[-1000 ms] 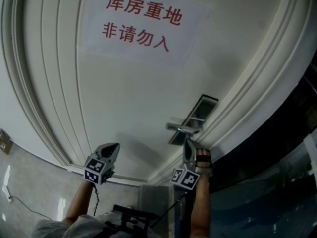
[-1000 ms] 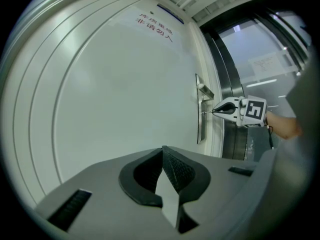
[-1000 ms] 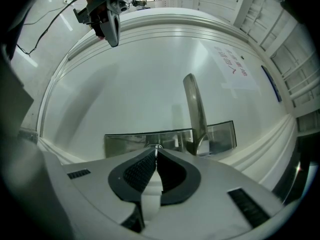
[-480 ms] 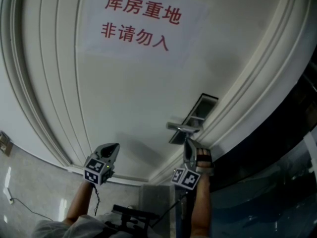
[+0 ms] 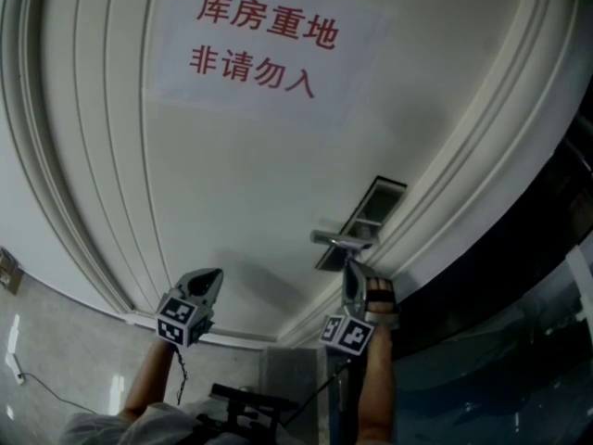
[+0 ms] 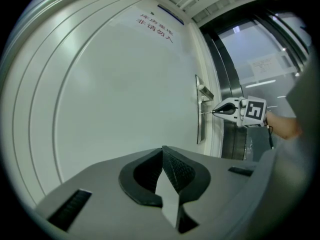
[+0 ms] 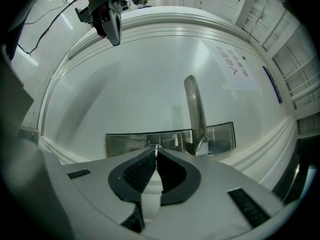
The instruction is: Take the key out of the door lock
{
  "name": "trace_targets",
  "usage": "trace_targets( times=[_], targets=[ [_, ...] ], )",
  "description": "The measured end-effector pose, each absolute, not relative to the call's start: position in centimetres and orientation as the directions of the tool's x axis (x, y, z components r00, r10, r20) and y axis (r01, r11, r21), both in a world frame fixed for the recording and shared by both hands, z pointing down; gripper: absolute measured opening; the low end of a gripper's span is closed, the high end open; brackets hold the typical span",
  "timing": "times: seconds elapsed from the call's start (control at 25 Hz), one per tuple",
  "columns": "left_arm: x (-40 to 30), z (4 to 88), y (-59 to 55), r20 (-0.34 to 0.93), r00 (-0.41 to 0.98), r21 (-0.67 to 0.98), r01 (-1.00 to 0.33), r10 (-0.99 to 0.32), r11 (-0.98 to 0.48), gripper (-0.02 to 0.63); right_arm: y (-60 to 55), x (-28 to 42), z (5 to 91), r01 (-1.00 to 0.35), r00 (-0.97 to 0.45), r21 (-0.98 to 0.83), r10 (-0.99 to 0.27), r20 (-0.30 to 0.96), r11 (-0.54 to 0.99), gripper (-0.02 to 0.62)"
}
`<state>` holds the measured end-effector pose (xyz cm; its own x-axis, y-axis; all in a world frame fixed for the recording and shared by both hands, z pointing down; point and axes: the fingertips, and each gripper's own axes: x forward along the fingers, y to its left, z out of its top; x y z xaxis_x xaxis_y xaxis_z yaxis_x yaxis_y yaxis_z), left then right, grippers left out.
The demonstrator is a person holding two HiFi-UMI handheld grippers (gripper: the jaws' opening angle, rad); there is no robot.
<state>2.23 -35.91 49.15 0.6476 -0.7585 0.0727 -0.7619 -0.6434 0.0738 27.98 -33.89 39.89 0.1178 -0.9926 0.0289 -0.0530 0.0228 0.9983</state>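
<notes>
The white door (image 5: 241, 174) carries a steel lock plate (image 5: 369, 209) with a lever handle (image 5: 339, 240). My right gripper (image 5: 350, 267) points at the plate just below the handle. In the right gripper view, my right gripper (image 7: 156, 149) is shut on a thin metal key (image 7: 156, 146) at the plate (image 7: 125, 141). The left gripper view shows the key (image 6: 207, 112) as a thin line bridging the right gripper (image 6: 215, 112) and the plate (image 6: 199, 129). My left gripper (image 5: 213, 278) hovers apart from the door, left of the lock. Its jaws (image 6: 162, 150) are shut on nothing.
A paper sign with red characters (image 5: 264, 49) is stuck on the door above. Moulded door trim (image 5: 445, 193) and a dark frame with glass (image 5: 500, 286) run along the right. A wall socket (image 5: 8, 267) and a cable (image 5: 37, 380) are at the lower left.
</notes>
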Motion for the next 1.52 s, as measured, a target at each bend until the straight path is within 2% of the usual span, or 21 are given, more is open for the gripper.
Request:
trace_targets(
  times=[1.08, 1.32, 1.52],
  targets=[
    [1.9, 49.2, -35.5, 0.074, 0.656, 0.078, -0.754, -0.751, -0.652, 0.007, -33.3, 27.8, 39.9, -0.057, 0.119, 0.998, -0.992, 0.028, 0.021, 0.02],
    [2.2, 49.0, -35.3, 0.067, 0.666, 0.082, -0.746, -0.743, -0.661, 0.007, -31.8, 27.8, 40.0, -0.165, 0.106, 0.986, -0.994, 0.017, -0.001, 0.02],
    [3.1, 49.1, -34.7, 0.07, 0.685, 0.081, -0.729, -0.725, -0.68, 0.008, -30.0, 27.9, 40.5, -0.37, 0.093, 0.929, -0.996, 0.013, -0.022, 0.02]
  ],
)
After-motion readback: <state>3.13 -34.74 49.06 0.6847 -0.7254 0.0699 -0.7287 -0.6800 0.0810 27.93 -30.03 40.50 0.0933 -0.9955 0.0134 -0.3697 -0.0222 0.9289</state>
